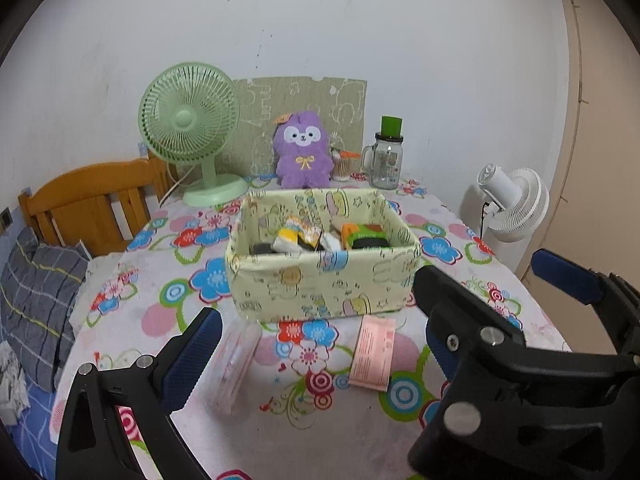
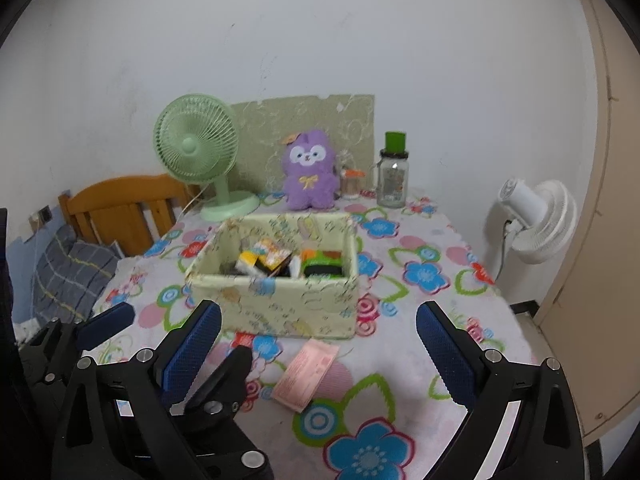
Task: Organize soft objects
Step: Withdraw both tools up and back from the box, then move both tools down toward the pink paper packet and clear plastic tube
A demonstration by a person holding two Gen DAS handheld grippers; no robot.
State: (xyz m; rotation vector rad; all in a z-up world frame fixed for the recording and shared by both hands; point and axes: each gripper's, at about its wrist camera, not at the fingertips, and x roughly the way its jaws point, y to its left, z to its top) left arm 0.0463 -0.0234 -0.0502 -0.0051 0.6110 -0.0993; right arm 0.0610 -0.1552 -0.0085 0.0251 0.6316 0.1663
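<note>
- Left gripper point(image 1: 320, 312), right gripper point(image 2: 320, 344): jaws spread, empty.
- Pink packet point(image 1: 372, 354), clear pouch point(image 1: 236, 364): lying near side of fabric box point(image 1: 320, 288).
- Risk: flat packet likely slips; crowded grippers may collide.

We find no text that can be read in either view. The pink paper slip point(image 1: 372, 354) on the tablecloth in front of the fabric box point(image 1: 320, 284) carries rows of fine print, but we cannot resolve a single word or number. The green item point(image 1: 366, 236) inside the box shows a dark line of lettering, possibly a brand name, too blurred to read. The glass jar point(image 1: 386, 160) by the wall bears a printed design; we can make out no characters on it. The box prints show cartoon figures only.
</note>
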